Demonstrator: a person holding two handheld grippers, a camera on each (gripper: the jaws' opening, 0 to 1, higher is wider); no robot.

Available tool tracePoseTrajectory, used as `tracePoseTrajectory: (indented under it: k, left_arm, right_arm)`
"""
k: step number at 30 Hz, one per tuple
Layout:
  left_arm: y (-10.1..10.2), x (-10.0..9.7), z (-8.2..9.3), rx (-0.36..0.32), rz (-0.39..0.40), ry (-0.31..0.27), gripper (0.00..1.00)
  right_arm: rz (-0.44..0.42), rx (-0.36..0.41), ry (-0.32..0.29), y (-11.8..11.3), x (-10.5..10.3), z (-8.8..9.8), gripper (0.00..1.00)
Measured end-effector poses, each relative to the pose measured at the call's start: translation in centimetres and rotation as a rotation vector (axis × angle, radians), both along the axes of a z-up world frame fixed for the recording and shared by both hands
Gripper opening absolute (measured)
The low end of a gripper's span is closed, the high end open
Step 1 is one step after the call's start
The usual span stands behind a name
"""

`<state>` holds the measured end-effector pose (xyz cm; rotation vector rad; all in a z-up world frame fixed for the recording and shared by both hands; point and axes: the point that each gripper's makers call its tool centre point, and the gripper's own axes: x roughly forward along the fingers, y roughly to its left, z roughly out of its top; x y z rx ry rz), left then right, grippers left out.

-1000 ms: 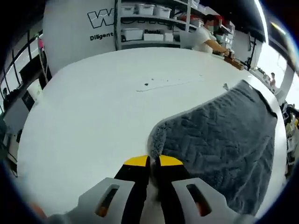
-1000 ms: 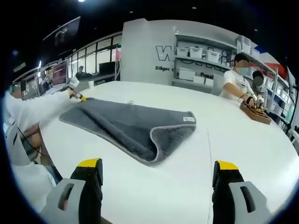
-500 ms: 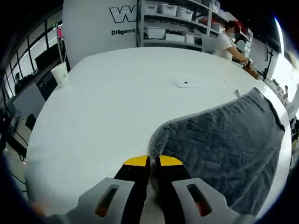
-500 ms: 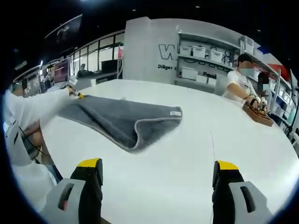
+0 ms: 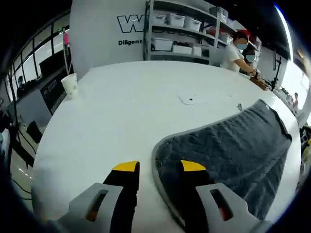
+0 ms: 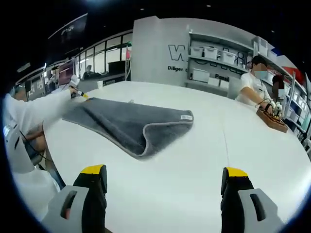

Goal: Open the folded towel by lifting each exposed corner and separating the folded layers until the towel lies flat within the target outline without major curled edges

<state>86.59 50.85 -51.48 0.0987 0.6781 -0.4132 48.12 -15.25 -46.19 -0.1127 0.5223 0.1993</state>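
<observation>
Left tool (image 5: 156, 170) parted a little, nothing pinched; grey towel (image 5: 228, 145) lying on the white desk (image 5: 121, 107) with its rounded corner edge running up between the two yellow tips and the rest spreading ahead and to the right of them. Right tool (image 6: 165, 177) spread wide, holding nothing, hanging over bare desk; from there the towel (image 6: 126, 121) sits ahead and to the left, well apart from the tips, its near corner doubled back on itself so a pale hem shows along the fold. White tag (image 6: 186, 117) on the towel's far right corner. Left tool's yellow tip (image 6: 83, 95) just at the towel's far left corner, beyond a white sleeve (image 6: 36, 109).

Judging the step: one corner laid down, the doubled-back near corner not yet opened. Best done by bringing the right tool forward and left to that flap, going in low, nipping only the upper layer at its hem. Then peeling it outward away from the fold, low over the desk, rather than hauling upward, to avoid dragging the whole towel. Worth parking the left tool on its corner as an anchor. No target outline to be made out; final placement hard to judge.
</observation>
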Motion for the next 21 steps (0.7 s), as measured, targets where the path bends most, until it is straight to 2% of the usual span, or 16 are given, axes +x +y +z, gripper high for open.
tracePoseTrajectory:
  k: [2,5,7,11,14,16,17,21]
  left_arm:
    - [-0.6,-1.1,1.6,-0.012,-0.031,-0.041,0.41]
    - [-1.8,-3.5,3.3,-0.030,-0.103,-0.060,0.48]
    - [-2.7,-5.6,4.6,-0.041,-0.142,-0.087,0.53]
    - [-4.0,-9.7,6.5,-0.083,-0.194,-0.119,0.70]
    - [-4.7,-13.1,7.1,-0.102,-0.230,-0.130,0.76]
    - [-5.1,-15.2,7.4,-0.125,-0.248,-0.152,0.77]
    - [-5.3,-17.2,7.2,-0.139,-0.268,-0.157,0.77]
    - [-4.9,-21.4,5.6,-0.117,-0.265,-0.141,0.85]
  right_arm:
    - [0.007,-0.001,-0.004,0.4,0.2,0.1,0.99]
    - [0.015,-0.001,-0.006,0.9,0.4,0.2,0.99]
    - [0.022,-0.002,-0.009,1.4,0.6,0.4,0.99]
    - [0.037,0.000,-0.016,2.2,0.9,0.6,0.99]
    - [0.049,0.002,-0.023,2.8,1.1,0.8,0.99]
    - [0.053,0.002,-0.023,3.1,1.1,0.8,0.99]
    - [0.062,-0.001,-0.027,3.5,1.1,0.8,0.99]
    - [0.084,-0.011,-0.034,4.3,1.0,0.8,0.99]
